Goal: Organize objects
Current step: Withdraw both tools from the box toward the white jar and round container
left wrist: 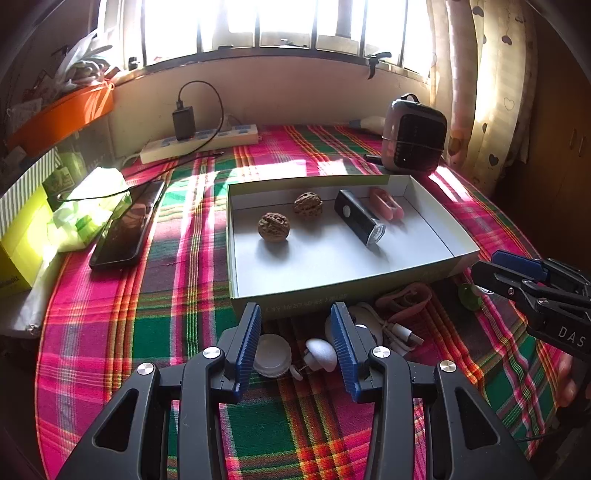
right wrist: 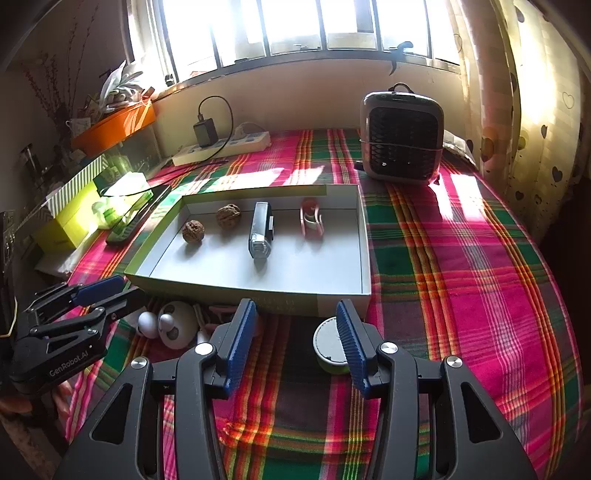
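Behind right fingers, green-rimmed lid partly hidden.

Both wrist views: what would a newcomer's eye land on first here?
The loud pink-and-green plaid cloth covering the table, then the shallow white box at its middle, holding two walnuts, a black flashlight and a pink clip in a row. Behind it, a glaring window washes out the far wall.

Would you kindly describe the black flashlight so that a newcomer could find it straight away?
Look for the shallow white-floored box on the plaid cloth. Four things lie in a row inside it; the flashlight lies between a walnut and a pink clip. It alone is long, black and has a clear lens.
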`<state>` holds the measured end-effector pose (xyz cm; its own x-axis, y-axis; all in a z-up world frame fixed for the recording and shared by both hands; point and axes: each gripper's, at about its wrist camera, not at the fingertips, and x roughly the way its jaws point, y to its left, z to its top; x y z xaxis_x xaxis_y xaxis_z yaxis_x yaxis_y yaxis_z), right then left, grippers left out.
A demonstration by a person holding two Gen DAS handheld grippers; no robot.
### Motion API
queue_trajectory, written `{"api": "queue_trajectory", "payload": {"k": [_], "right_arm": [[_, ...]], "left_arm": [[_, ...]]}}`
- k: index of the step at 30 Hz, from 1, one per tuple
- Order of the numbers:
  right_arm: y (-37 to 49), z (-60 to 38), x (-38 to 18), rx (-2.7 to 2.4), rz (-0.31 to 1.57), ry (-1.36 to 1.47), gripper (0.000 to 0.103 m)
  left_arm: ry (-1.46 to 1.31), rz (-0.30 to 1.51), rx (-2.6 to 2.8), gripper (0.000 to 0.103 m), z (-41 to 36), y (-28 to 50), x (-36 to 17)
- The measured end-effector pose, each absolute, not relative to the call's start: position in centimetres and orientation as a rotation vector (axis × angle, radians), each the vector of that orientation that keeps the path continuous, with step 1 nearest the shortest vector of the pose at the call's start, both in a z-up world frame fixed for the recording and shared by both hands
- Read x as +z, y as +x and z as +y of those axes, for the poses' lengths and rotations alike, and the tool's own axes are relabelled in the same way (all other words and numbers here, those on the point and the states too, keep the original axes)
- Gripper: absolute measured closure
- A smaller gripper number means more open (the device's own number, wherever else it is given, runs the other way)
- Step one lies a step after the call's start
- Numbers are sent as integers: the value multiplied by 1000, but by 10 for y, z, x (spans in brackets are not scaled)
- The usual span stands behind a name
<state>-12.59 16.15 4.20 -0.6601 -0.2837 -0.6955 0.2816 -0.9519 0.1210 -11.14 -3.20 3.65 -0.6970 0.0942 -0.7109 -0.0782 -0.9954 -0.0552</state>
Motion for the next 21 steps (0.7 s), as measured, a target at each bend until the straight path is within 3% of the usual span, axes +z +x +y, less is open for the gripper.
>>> {"api": "queue_trajectory", "payload": {"k": [21], "right_arm": [[-118, 183, 18, -2602, -14, 1142, 52]], "left_arm": [[-1230, -189, 2734, 61, -62, -95, 12]]}}
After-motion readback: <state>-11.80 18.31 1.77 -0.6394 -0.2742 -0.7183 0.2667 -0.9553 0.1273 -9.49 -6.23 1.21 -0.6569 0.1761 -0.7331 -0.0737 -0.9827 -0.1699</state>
